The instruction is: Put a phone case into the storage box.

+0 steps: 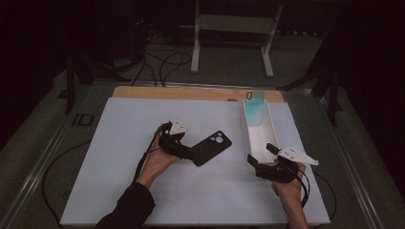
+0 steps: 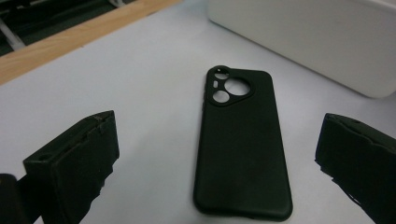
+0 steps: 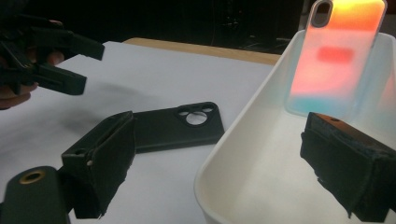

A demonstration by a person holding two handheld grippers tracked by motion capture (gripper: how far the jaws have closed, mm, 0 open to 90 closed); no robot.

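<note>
White table (image 1: 143,191) spread wide under both hands, wooden strip along its far edge. On the right part, a long white tray (image 1: 260,138), lying front to back, with a colourful phone case (image 1: 254,107) leaning upright against its far wall, orange fading to teal. Left of the tray and apart from it, a black phone case (image 1: 212,147) lying flat on the table, back up, camera cut-outs pointing toward the far right.

Left gripper (image 1: 184,151) low at the near end of the black case, jaws spread wide to either side of it in the left gripper view, nothing pinched yet. Right gripper (image 1: 260,160) at the tray's near end, jaws likewise parted, one outside the wall and one over the bare inside, gripping nothing.

Likely step: reaching for the black case, with the tray about to be steadied. Next: lower the left jaws around the case's near edge, close firmly on the thin rim, lift without dragging, then carry toward the tray.
</note>
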